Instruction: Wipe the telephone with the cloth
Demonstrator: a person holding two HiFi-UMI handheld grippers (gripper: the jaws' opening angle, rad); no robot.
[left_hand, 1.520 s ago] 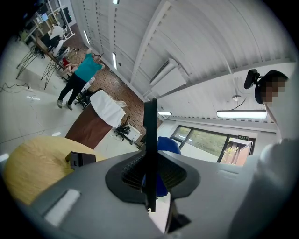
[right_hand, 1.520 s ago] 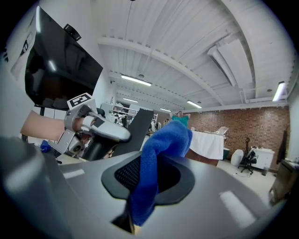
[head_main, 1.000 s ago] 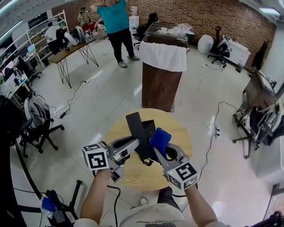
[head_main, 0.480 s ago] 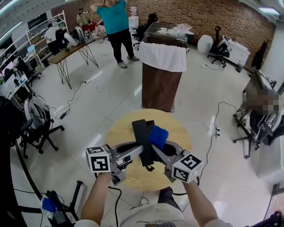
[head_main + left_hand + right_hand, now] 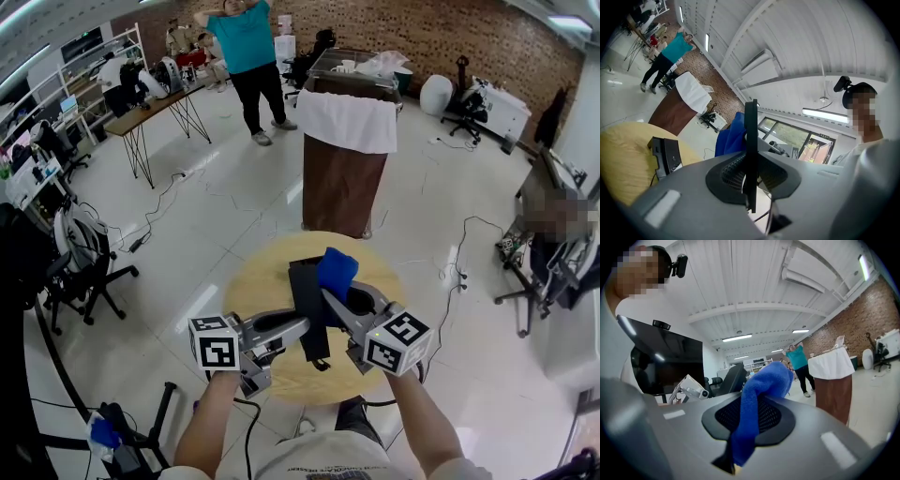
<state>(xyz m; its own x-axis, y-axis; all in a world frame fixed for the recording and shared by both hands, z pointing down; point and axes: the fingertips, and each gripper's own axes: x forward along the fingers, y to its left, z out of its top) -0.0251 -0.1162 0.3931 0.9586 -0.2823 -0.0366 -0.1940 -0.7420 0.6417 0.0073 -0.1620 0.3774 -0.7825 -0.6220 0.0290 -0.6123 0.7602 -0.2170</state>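
Note:
A long flat black telephone handset (image 5: 309,314) hangs over the round wooden table (image 5: 261,281), with my left gripper (image 5: 304,324) shut on its near part. In the left gripper view the handset (image 5: 750,140) stands edge-on between the jaws. My right gripper (image 5: 330,292) is shut on a blue cloth (image 5: 336,271), which bulges out past the jaws (image 5: 761,385) and lies against the handset's far end. The telephone's black base (image 5: 665,156) sits on the table (image 5: 621,159) to the left of the blue cloth (image 5: 730,138).
Beyond the table stands a brown cabinet (image 5: 339,178) draped with a white cloth. A person in a teal shirt (image 5: 246,42) stands farther off. Office chairs (image 5: 80,267) are at the left, cables run over the floor, and desks line the walls.
The left gripper has carried the handset to the right and nearer to me. The right gripper has risen and rolled, and the cloth has slid toward the handset's far end.

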